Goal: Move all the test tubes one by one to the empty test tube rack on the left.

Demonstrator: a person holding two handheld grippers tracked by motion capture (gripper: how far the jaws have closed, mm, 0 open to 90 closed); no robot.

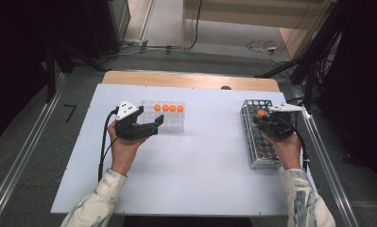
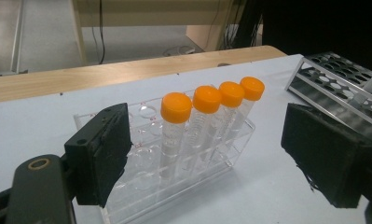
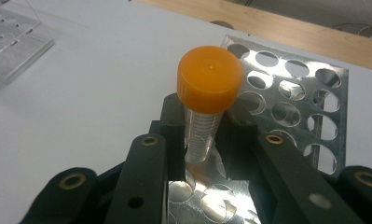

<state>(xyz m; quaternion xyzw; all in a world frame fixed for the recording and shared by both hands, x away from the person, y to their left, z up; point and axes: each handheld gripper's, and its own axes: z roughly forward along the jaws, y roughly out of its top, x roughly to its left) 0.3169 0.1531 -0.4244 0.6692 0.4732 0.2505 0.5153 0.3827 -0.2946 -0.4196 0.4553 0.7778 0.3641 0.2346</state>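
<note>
A clear plastic rack (image 1: 169, 124) at the left of the white table holds several clear tubes with orange caps (image 1: 168, 108) in its back row. My left gripper (image 1: 150, 118) sits just left of that rack, open, nothing between its jaws. In the left gripper view the tubes (image 2: 207, 100) stand upright in the clear rack (image 2: 232, 151), beyond the open gripper (image 2: 207, 158). At the right, my right gripper (image 1: 264, 118) is shut on one orange-capped tube (image 3: 210, 78), held upright over the perforated metal rack (image 3: 291, 112), whose holes hide the tube's lower end.
The metal rack (image 1: 258, 142) lies near the table's right edge, its other holes vacant. The white table surface (image 1: 195, 161) stretches between the two racks. A wooden strip (image 1: 191, 79) runs along the far edge, with cables and floor beyond.
</note>
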